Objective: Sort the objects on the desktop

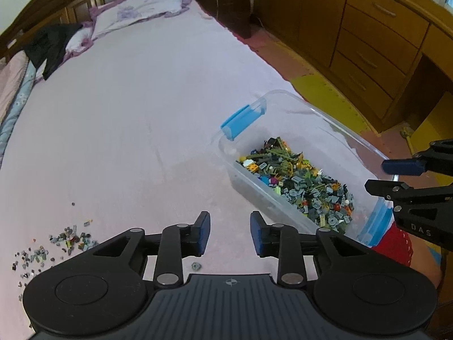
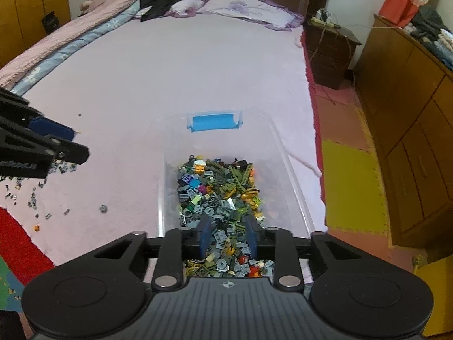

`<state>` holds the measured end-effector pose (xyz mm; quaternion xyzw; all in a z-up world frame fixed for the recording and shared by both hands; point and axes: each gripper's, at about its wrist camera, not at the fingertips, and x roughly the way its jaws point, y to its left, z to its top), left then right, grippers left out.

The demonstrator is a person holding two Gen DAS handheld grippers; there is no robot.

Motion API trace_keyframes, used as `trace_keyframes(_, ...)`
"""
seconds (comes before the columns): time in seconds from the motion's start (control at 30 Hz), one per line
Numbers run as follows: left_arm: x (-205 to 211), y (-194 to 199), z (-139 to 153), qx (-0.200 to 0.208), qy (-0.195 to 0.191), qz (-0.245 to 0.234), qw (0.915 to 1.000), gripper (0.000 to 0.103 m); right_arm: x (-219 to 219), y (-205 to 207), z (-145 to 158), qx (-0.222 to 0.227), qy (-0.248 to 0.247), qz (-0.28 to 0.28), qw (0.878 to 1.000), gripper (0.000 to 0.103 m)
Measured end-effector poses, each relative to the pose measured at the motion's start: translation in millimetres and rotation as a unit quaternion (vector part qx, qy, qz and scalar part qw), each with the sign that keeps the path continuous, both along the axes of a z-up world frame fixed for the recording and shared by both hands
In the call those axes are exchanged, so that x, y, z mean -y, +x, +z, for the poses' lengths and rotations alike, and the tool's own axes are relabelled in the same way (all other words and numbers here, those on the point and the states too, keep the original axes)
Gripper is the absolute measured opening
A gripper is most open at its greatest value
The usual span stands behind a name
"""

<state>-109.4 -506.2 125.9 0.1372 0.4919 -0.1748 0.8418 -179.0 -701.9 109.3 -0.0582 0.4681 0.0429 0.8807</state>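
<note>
A clear plastic bin with blue latches stands on the pink bedsheet. It holds a pile of small mixed bricks. My right gripper hangs open low over the near end of that pile; whether its fingers touch bricks I cannot tell. Left of the bin my left gripper is open over bare sheet, nothing between its pads. A round grey piece lies just under it. Several loose small pieces are scattered further left.
The bed stretches away to pillows and dark clothing at the headboard. Wooden drawers, a nightstand and yellow and red foam floor mats lie to the right. A red cloth edges the near left.
</note>
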Motion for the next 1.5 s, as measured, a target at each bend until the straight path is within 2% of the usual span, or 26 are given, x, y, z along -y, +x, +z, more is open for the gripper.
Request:
trace_keyframes(0.23,-10.1,-7.0,-0.6,0.001,0.002,0.028,0.9996,0.054,-5.6,-4.4,3.4,-0.003,0.001,0.008,1.000,0.055)
trace_keyframes(0.37,-17.1,-14.3,2.3,0.004,0.004,0.053,0.9986,0.059,-10.1,-5.8,5.6,-0.001,0.004,0.021,1.000,0.062)
trace_keyframes(0.43,-22.1,-19.5,4.3,0.009,0.003,0.070,0.9975,0.063,-12.1,-6.5,5.9,-0.001,0.006,0.028,1.000,0.063)
trace_keyframes(0.7,-46.8,-67.4,-2.4,-0.001,-0.003,0.161,0.9869,0.065,-22.3,-4.7,0.6,-0.019,0.038,0.065,0.997,0.066)
trace_keyframes(0.83,-56.3,-95.8,-3.9,-0.011,-0.003,0.177,0.9842,0.065,-32.9,-4.1,-3.8,-0.034,0.056,0.054,0.996,0.066)
trace_keyframes(1.0,-72.0,-122.5,1.5,0.005,-0.009,0.191,0.9815,0.068,-56.6,-11.4,0.0,-0.026,0.058,0.055,0.996,0.066)
trace_keyframes(1.17,-94.2,-159.8,10.4,0.022,-0.018,0.187,0.9820,0.069,-84.7,-30.9,10.3,-0.016,0.052,0.036,0.998,0.067)
trace_keyframes(1.3,-123.1,-192.5,20.4,0.036,-0.024,0.189,0.9811,0.069,-111.5,-56.4,18.7,-0.027,0.079,0.007,0.997,0.067)
trace_keyframes(1.5,-184.6,-216.2,33.9,0.055,-0.028,0.243,0.9681,0.071,-161.7,-93.7,43.3,-0.005,0.088,0.032,0.996,0.067)
